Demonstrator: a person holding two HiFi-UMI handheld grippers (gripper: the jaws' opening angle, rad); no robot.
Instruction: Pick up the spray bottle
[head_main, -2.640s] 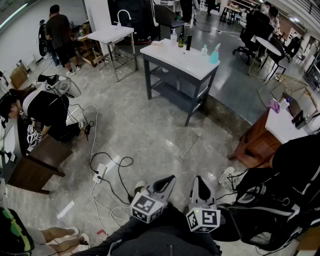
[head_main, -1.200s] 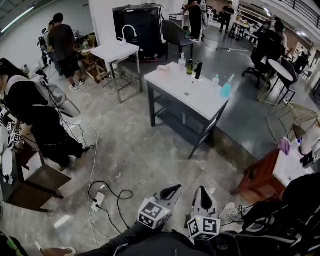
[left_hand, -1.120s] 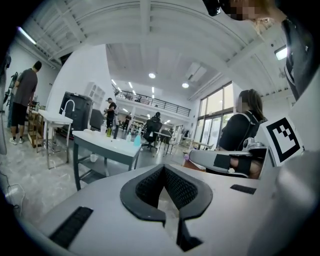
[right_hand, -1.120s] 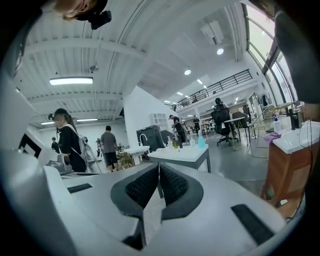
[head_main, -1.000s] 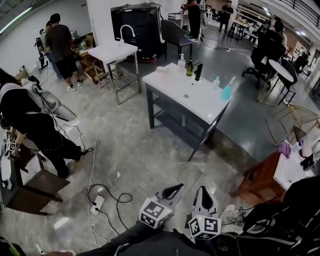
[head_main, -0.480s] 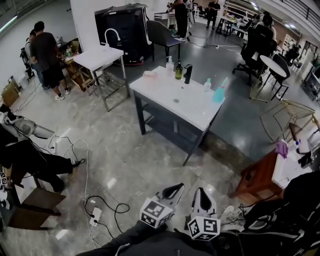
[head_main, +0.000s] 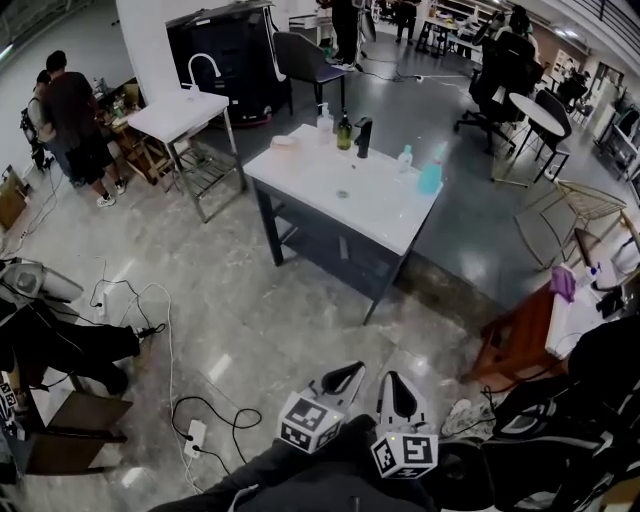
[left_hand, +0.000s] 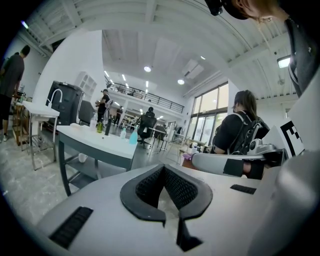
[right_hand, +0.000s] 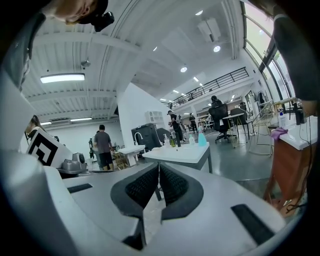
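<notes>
Standing lower and larger in the head view than in the first earlier picture, the white-topped table (head_main: 330, 200) on its dark frame is nearer now, and the person who crouched at the left edge then shows only as a dark shape there. A second, smaller white table (head_main: 175, 112) with a curved tap stands to its left, so two tables in all, with two people (head_main: 70, 115) beside the smaller one. The left gripper (head_main: 349, 373) and right gripper (head_main: 390, 380) are low in the head view as before, side by side and pointing toward the big table. Each has its jaws brought together at the tips with nothing between them. Five upright items stand along the table's far side. The single teal spray bottle (head_main: 431, 176) stands at the far right end of the top, well apart from both grippers. Just left of it is a small clear bottle (head_main: 404, 160), then a black upright piece (head_main: 362, 136), a dark bottle (head_main: 343, 130) and a white pump bottle (head_main: 323, 117)
</notes>
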